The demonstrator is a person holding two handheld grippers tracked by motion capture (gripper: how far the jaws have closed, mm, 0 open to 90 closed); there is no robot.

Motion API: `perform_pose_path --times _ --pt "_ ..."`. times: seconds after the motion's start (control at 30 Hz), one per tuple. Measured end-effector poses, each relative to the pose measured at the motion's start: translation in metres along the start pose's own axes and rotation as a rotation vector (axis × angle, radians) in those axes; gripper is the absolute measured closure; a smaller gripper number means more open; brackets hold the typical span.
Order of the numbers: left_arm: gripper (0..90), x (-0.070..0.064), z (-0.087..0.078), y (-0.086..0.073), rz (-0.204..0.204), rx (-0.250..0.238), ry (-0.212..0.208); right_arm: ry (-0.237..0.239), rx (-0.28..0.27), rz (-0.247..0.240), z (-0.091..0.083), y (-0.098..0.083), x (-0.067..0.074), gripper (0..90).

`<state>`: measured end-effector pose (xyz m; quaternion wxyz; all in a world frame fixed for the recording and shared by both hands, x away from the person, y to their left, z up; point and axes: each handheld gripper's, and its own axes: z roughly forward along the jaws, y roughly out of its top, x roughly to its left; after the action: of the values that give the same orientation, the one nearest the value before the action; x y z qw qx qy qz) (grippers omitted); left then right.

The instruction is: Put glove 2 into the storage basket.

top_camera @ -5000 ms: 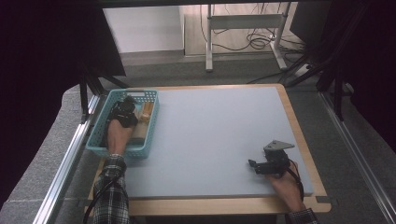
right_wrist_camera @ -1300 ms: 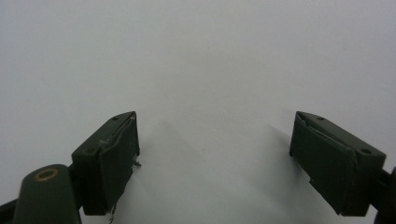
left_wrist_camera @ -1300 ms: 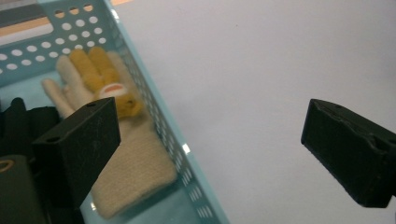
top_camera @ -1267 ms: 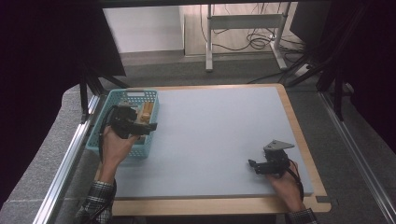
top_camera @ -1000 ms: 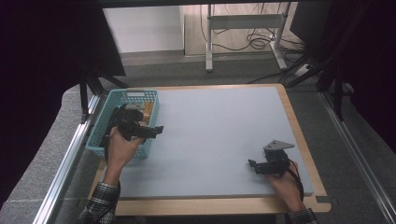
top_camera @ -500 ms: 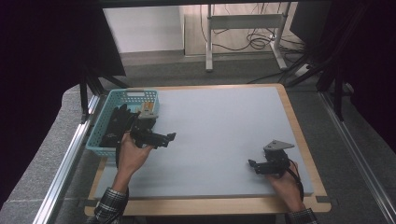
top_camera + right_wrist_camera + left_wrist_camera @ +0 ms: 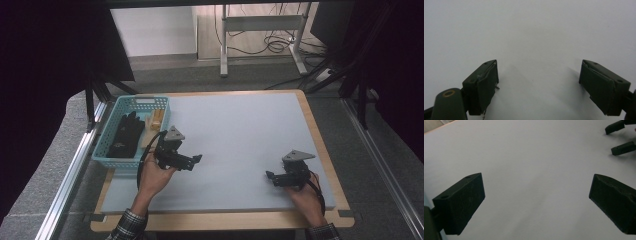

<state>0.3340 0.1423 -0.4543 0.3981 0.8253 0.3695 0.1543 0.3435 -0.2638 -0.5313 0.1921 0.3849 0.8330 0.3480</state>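
My left gripper (image 7: 195, 162) hovers over the grey mat (image 7: 240, 130) just right of the blue basket (image 7: 142, 99), pointing right. Its jaws stand wide open with nothing between them, as the left gripper view (image 7: 535, 180) shows. My right gripper (image 7: 270, 178) rests on the mat near the front right, pointing left, also open and empty (image 7: 539, 62). Its two fingertips (image 7: 615, 150) show at the top right of the left gripper view. Inside the basket lie a black glove (image 7: 122, 135) and wooden blocks (image 7: 156, 119).
The mat sits on a wooden-edged table (image 7: 320, 145). A metal rail (image 7: 70, 175) runs along the left side. A white desk frame (image 7: 260, 30) with cables stands on the floor beyond the table.
My left gripper has come out of the basket and moved right and toward the front, over the mat, with nothing in it. The right gripper has stayed put.
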Motion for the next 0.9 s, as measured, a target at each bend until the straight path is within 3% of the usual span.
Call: perform_pose_path --times 0.3,0.53,0.9 --pt "0.6 -0.018 0.02 -0.013 0.035 0.01 -0.023 0.001 0.0 0.0 0.0 0.0 0.0 15.2" --pt "0.0 -0.026 0.037 -0.025 0.053 0.011 -0.073 0.0 0.0 0.0 0.0 0.0 0.0 15.2" --pt "0.0 -0.034 0.061 -0.046 0.063 0.07 -0.068 0.001 0.0 0.0 0.0 0.0 0.0 15.2"
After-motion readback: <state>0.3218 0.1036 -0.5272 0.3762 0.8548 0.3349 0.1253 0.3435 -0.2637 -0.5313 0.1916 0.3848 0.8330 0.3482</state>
